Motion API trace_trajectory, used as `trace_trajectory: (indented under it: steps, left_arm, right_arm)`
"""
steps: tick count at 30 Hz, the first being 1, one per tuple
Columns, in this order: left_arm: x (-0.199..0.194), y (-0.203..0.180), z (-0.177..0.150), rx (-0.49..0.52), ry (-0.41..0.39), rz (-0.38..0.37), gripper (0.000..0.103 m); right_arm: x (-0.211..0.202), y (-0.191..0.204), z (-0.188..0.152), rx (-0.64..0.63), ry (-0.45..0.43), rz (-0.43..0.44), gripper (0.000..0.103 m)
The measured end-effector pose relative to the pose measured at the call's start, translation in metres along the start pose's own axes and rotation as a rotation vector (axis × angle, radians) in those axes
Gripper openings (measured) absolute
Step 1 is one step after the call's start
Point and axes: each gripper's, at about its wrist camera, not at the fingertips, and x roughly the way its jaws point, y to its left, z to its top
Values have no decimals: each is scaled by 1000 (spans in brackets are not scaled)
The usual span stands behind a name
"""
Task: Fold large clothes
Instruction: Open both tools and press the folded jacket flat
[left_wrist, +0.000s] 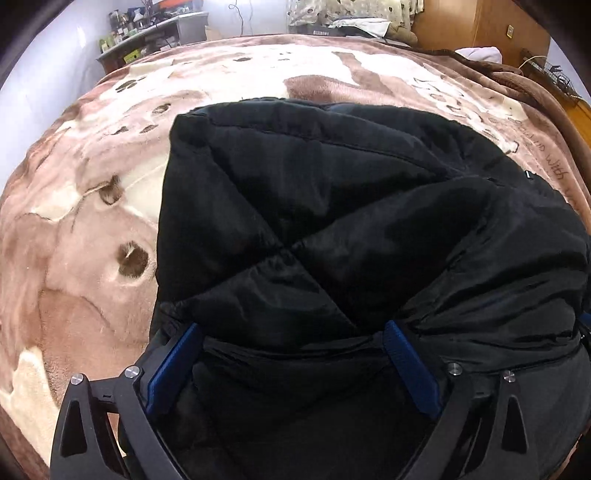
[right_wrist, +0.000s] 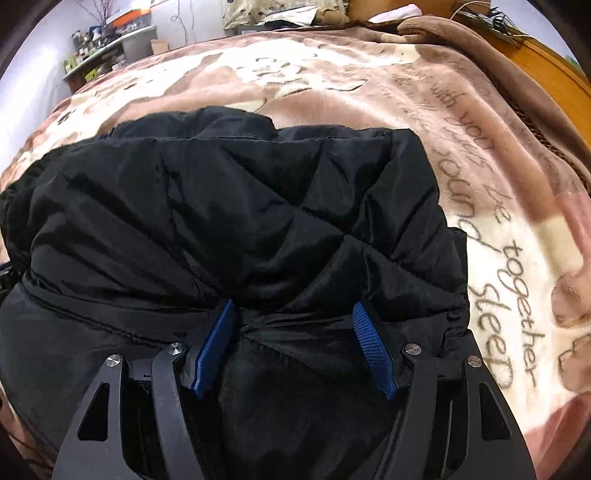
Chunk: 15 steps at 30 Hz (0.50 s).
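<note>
Left gripper (left_wrist: 291, 334): jaws stand wide, blue pads (left_wrist: 173, 365) splayed to either side of a thick fold of the black quilted jacket (left_wrist: 332, 221). The padded cloth bulges up between them; whether the pads press on it cannot be told, as their inner faces are partly hidden by fabric.

Right gripper (right_wrist: 295, 321): jaws moderately wide, blue pads (right_wrist: 373, 347) flanking a bunched ridge of the same jacket. Cloth lies between them, and firm contact is likewise not confirmed.

Both grippers point steeply down at the near edge of the garment, side by side, the left toward its left part and the right toward its right part.

The jacket lies on a brown and cream plush blanket (left_wrist: 92, 229) covering a bed, already doubled over into a bulky heap. A cluttered shelf (left_wrist: 147, 37) stands well beyond.

Handling, as a judgement: the garment looks soft, puffy and springy, with a slick shell likely to slide from a shallow pinch. Light for its bulk. Best taken at the stitched hem or a quilt seam, both layers gathered deep in the jaws.
</note>
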Motion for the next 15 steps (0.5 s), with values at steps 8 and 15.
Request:
trace_trajectory:
  steps: [8, 15]
  left_arm:
    - [-29, 0, 4, -4, -27, 0, 99]
    - [-73, 13, -8, 153, -95, 43, 99]
  right_arm:
    - [-25, 2, -2, -17, -36, -23, 67]
    - [-79, -9, -16, -98, -135, -3, 67]
